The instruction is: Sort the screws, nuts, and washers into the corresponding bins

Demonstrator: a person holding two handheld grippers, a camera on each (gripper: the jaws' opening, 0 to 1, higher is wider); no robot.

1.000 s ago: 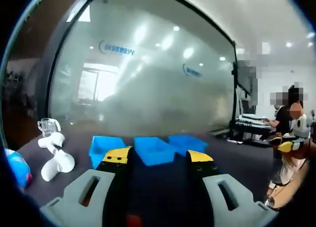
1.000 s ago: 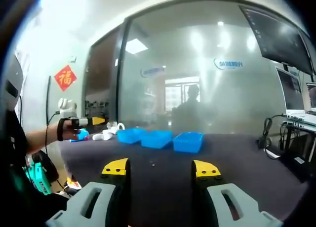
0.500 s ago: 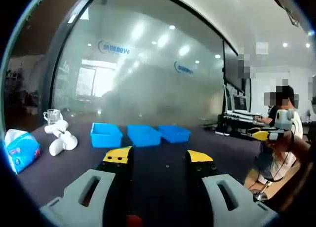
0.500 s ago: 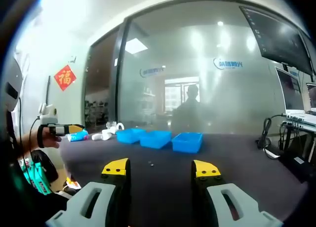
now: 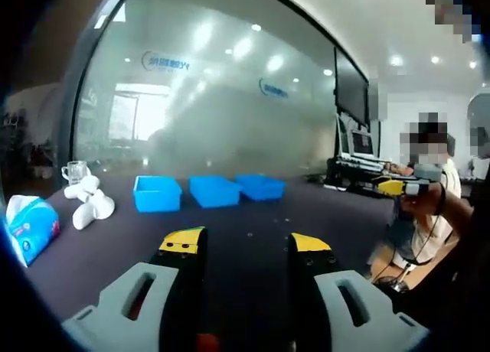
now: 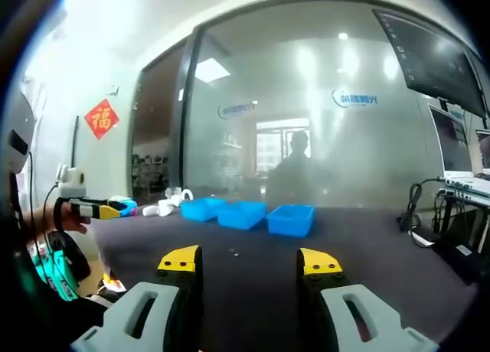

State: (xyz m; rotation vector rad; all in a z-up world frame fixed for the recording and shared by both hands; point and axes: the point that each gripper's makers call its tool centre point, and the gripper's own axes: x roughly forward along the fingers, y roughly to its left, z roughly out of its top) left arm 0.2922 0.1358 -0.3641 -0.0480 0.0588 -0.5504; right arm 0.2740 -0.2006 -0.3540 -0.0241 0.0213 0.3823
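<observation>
In the left gripper view, a blue tissue pack (image 5: 32, 231) lies at the far left edge of the frame on the dark counter (image 5: 245, 214). Just right of it a white jointed object (image 5: 90, 205) rests on the counter, with a clear glass cup (image 5: 73, 171) behind it. Further right, at mid-frame, three blue bins (image 5: 208, 191) stand in a row, side by side, in front of a frosted glass wall (image 5: 214, 99). A few tiny dark specks, the small hardware (image 5: 249, 233), lie scattered on the counter between the bins and the claw tips; they are too small to tell screws from nuts or washers. At the bottom centre the left claw (image 5: 245, 249) rises with its yellow-tipped jaws spread apart and nothing between them. At the right edge a person's hand holds the right claw (image 5: 392, 187) above the counter's end.

In the right gripper view, the left claw (image 6: 107, 210) shows at the left edge, held in a hand. A red paper decoration (image 6: 101, 119) hangs on the wall at upper left. The three bins (image 6: 249, 215) sit at mid-frame, and a speck of hardware (image 6: 235, 253) lies on the counter (image 6: 367, 245) in front of them. The right claw (image 6: 251, 266) at the bottom has its jaws spread wide and empty. A dark monitor (image 6: 432, 53) hangs at upper right.
</observation>
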